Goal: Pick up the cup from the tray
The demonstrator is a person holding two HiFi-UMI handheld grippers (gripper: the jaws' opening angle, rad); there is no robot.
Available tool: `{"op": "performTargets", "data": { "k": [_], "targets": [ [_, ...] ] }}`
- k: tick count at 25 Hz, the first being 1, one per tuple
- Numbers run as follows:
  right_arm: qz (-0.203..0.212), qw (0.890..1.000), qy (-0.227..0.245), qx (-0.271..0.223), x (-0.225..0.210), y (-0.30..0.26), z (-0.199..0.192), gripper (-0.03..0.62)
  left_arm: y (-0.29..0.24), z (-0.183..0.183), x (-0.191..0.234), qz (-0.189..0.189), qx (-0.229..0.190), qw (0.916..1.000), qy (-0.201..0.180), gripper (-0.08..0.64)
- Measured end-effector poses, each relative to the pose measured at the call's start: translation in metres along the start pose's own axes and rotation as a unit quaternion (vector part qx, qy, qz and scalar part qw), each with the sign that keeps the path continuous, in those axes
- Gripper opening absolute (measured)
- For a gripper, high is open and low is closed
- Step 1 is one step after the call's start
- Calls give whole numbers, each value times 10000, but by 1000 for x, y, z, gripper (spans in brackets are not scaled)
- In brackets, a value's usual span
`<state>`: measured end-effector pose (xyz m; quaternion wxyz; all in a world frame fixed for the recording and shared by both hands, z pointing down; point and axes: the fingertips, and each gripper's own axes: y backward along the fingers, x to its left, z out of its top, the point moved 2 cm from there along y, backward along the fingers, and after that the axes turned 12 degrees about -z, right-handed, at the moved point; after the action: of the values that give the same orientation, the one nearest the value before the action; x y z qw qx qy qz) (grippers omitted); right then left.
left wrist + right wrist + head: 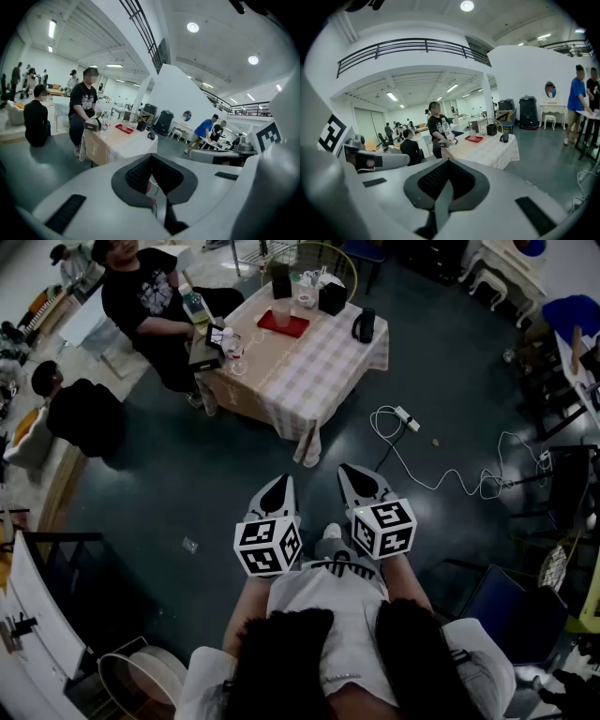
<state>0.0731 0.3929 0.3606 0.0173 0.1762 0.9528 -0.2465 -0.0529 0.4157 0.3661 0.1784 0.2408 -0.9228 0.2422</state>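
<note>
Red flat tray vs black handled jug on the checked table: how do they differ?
The red flat tray lies low and carries a clear cup; the black handled jug stands upright and bears nothing. The tray sits mid-table; the jug stands near the edge at the head view's right. Both rest on the checked tablecloth.

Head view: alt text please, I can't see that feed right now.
The left gripper and right gripper hang empty, side by side over a dark floor, pointing toward a table some way ahead. On it a cup stands on a red tray; a person sits at its left.
</note>
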Motion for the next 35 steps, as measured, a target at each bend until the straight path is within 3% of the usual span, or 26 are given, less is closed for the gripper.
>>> {"op": "performTargets", "data": {
  "k": [13,17,22,25,28,35],
  "targets": [
    [79,9999,131,0,-31,-18,12,6,-38,8,-14,58,37,10000,-50,6],
    [172,9998,-92,-11,-42,-23,16,6,-47,14,-17,114,-18,9999,-37,6],
    [356,9993,25,77,-53,-35,16,9,-63,20,-21,197,-83,9998,13,6],
    [416,9991,11,19,-61,-40,20,47,-72,24,-25,245,-152,9996,3,6],
    [541,9985,93,-52,-68,-46,24,136,-82,26,-27,304,-208,9993,-10,6],
    [651,9974,212,-205,-81,-60,41,198,-100,40,-27,427,-315,9986,-46,6]
  ]
}}
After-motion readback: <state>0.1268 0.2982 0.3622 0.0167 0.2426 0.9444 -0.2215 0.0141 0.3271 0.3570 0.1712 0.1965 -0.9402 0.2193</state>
